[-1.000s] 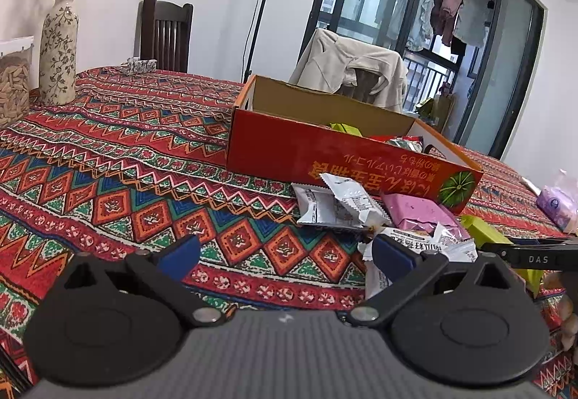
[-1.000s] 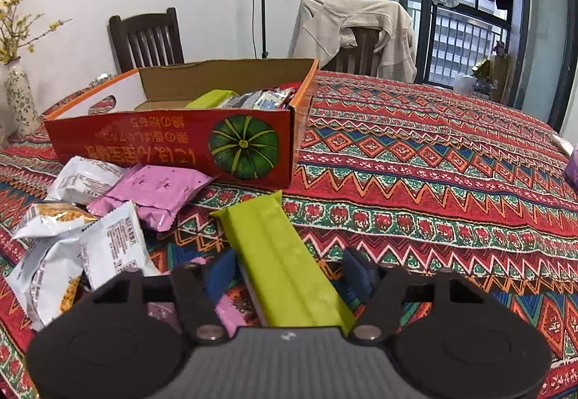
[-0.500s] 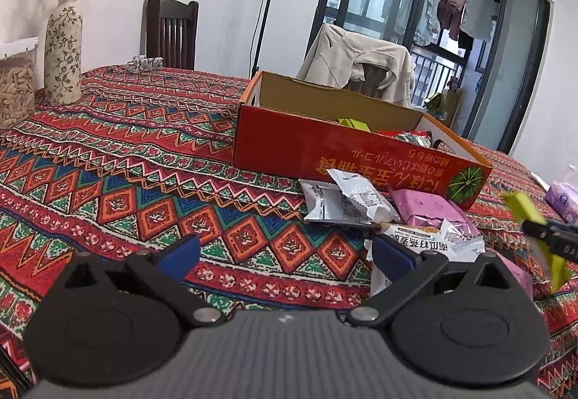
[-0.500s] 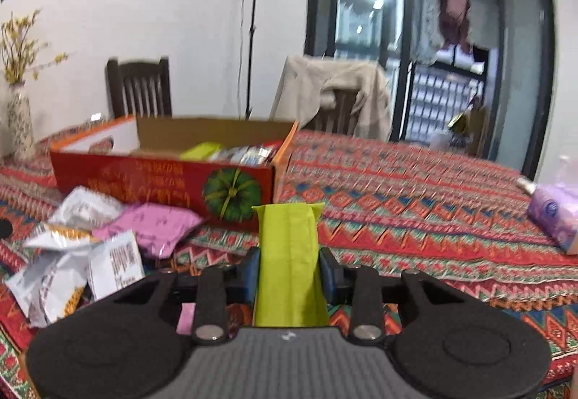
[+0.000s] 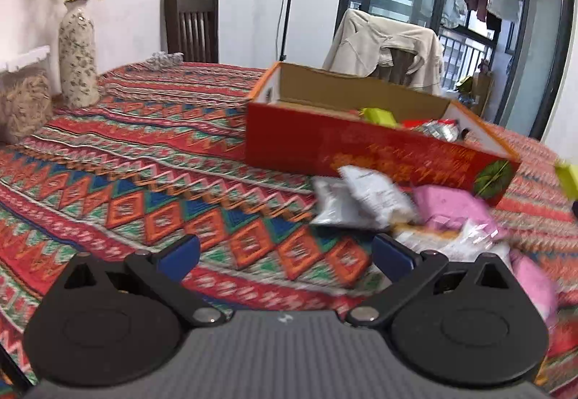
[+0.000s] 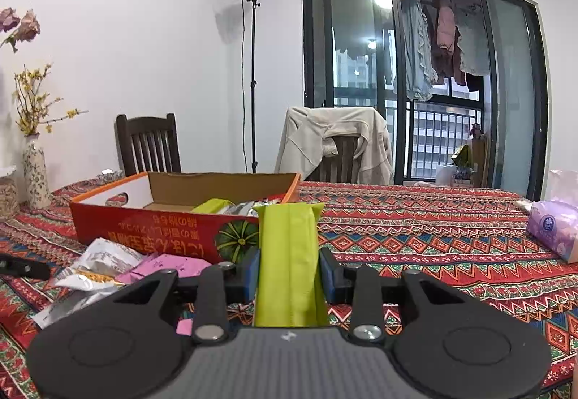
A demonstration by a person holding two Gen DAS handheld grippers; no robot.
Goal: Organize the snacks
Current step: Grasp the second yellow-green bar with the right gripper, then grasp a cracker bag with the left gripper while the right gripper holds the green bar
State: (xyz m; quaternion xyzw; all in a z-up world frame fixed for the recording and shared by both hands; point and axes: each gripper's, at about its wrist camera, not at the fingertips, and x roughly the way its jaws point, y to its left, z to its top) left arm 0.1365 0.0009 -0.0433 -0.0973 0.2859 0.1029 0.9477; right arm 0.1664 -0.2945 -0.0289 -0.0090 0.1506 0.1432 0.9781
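White wall (image 6: 144,37), balcony door (image 6: 415,73), chair (image 6: 148,142).

The lime-green packet (image 6: 289,261) hides the box's (image 6: 151,225) near right corner in the right wrist view, and its lower end is lost behind the gripper body. In the left wrist view motion blur smears the loose packets (image 5: 365,198) by the box's front wall, and the picture's right edge cuts the green packet

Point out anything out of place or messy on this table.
Several snack packets, white and pink, lie in a loose, overlapping heap on the tablecloth against the front of the red box, not in it. The right tool holds one green packet. Nothing looks spilled or damaged.
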